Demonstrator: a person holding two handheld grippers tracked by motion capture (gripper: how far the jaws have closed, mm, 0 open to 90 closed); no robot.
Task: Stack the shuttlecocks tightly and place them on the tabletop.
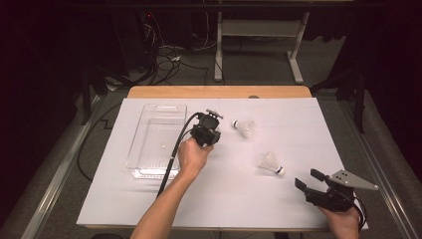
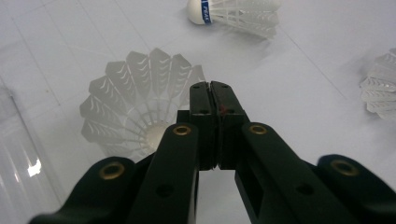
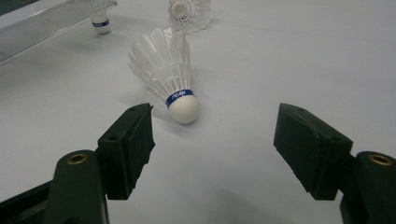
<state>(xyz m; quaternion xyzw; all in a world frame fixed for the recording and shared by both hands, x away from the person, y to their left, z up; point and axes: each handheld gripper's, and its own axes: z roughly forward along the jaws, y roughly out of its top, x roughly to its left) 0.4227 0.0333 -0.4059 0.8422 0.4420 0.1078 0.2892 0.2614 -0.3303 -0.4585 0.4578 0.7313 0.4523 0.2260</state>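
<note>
**Two black hand-held grippers, bare forearms**

The left gripper [image 1: 206, 130] is a compact black block with a thick black cable [image 1: 174, 149] trailing from it in a long curve. In the left gripper view its jaws are flat black bars, each linkage arm pinned with brass-coloured rivets [image 2: 181, 130] — four show across the arms — and a small red mark sits near the tip of one pad.

The right gripper [image 1: 311, 179] is also black, and carries a grey three-cornered plate [image 1: 352, 180] dotted with small holes. Its pads are chunky, angular blocks of dark rubber — a brass rivet [image 3: 77, 158] shows on each arm behind them.

Both forearms are bare, with no sleeves and no gloves on the hands.
</note>
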